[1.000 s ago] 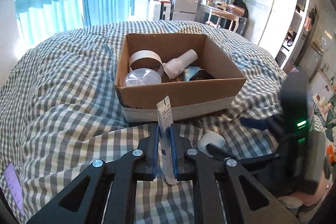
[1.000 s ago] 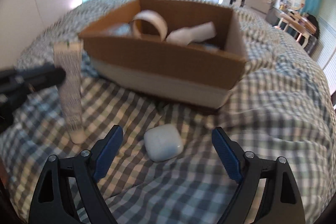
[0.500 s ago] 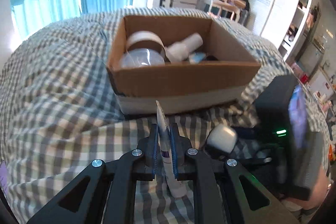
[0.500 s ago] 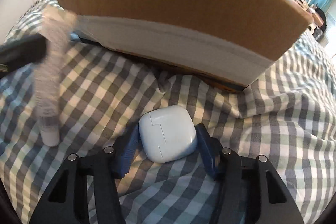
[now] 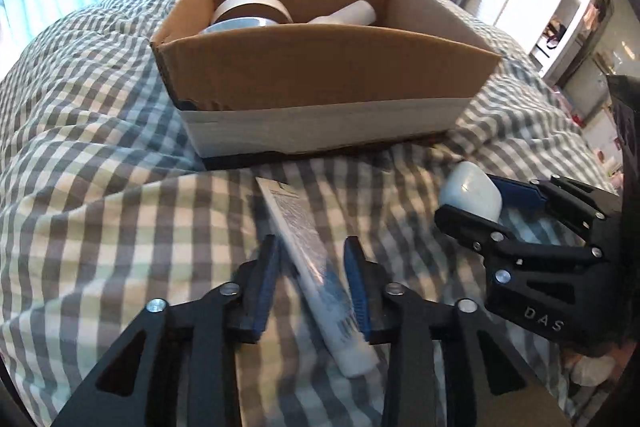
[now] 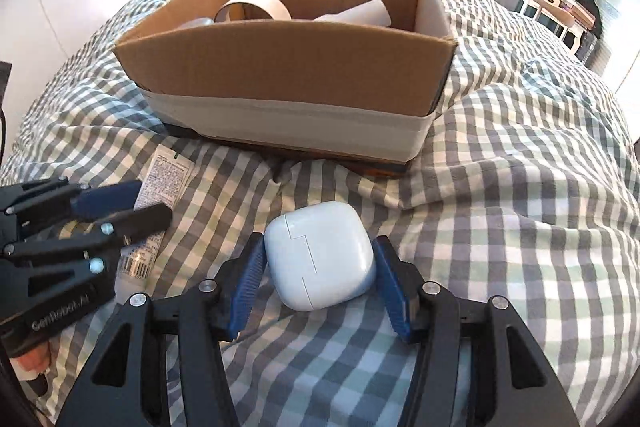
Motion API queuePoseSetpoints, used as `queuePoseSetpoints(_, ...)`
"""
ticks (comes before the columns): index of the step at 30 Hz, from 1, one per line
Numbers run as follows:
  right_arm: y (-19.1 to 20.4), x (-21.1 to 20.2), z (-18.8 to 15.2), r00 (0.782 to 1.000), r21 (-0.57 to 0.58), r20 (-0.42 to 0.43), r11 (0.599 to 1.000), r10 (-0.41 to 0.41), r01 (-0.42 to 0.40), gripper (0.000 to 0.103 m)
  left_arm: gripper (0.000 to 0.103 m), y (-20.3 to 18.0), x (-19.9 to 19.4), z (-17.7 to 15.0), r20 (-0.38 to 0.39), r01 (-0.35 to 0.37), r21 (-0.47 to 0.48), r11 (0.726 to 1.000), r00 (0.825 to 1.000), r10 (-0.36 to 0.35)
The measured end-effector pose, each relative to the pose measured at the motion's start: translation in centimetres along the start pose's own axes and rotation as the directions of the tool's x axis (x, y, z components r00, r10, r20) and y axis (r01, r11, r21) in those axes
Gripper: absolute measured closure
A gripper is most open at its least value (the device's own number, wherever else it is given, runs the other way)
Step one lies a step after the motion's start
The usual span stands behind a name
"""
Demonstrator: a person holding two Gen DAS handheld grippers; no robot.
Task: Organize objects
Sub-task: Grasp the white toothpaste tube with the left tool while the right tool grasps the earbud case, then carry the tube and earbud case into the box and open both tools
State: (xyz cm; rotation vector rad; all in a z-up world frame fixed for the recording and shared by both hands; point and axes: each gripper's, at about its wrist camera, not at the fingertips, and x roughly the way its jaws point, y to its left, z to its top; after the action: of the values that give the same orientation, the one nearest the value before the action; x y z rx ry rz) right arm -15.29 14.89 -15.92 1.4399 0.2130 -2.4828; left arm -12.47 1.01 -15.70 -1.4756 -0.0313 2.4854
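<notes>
A white tube (image 5: 312, 259) lies flat on the checked bedspread between the fingers of my left gripper (image 5: 312, 279), which is open around it; it also shows in the right wrist view (image 6: 160, 203). My right gripper (image 6: 318, 279) is shut on a white earbud case (image 6: 320, 259), held just above the bedspread; the case also shows in the left wrist view (image 5: 472, 195). A cardboard box (image 5: 320, 83) stands just beyond, holding a tape roll (image 5: 252, 7), a white bottle (image 5: 348, 15) and a clear lid.
The checked bedspread (image 6: 520, 187) spreads all around the box (image 6: 288, 79). Blue curtains, a desk, a TV and a wardrobe stand far behind. The two grippers are close side by side in front of the box.
My left gripper lowered the tube, opened and let it fall flat on the bedspread. My right gripper closed on the earbud case and lifted it slightly.
</notes>
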Motion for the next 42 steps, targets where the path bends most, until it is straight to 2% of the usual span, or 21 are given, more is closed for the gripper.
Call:
queuePoseSetpoints(1, -0.2, -0.4, -0.1, 1.0, 0.003, 0.008, 1.0, 0.002, -0.002, 0.049, 0.056, -0.3, -0.1, -0.1, -0.001, 0.004, 0.006, 1.0, 1.0, -0.004)
queuePoseSetpoints(4, -0.2, -0.7, 0.0, 1.0, 0.012, 0.022, 1.0, 0.003, -0.003, 0.049, 0.055, -1.5, 0.3, -0.5, -0.014, -0.043, 0.058, 0.997, 0.999, 0.044)
queuePoseSetpoints(7, -0.4, -1.4, 0.4, 0.999, 0.021, 0.034, 1.0, 0.01, -0.01, 0.049, 0.077, -2.2, 0.8, -0.7, -0.026, -0.058, 0.087, 0.995, 0.998, 0.06)
queuePoseSetpoints(12, -0.4, -2.7, -0.4, 0.998, 0.016, 0.055, 1.0, 0.01, -0.011, 0.049, 0.081, -2.3, 0.2, -0.5, -0.015, -0.055, 0.092, 0.994, 0.998, 0.056)
queuePoseSetpoints(24, 0.5, -8.0, -1.9, 0.99, -0.01, 0.142, 1.0, -0.007, 0.008, 0.049, 0.083, -3.3, -5.7, -0.9, 0.118, -0.066, 0.123, 0.99, 0.992, 0.051)
queuePoseSetpoints(31, 1.8, -12.4, -2.2, 0.974, -0.031, 0.225, 0.999, -0.017, 0.024, 0.049, 0.083, -3.8, -10.1, -1.5, 0.203, -0.088, 0.113, 0.99, 0.977, 0.063)
queuePoseSetpoints(42, 2.4, -16.0, -0.6, 0.95, -0.059, 0.31, 0.997, -0.023, 0.044, 0.049, 0.083, -3.3, -13.9, 1.0, 0.294, -0.109, 0.099, 0.989, 0.953, 0.075)
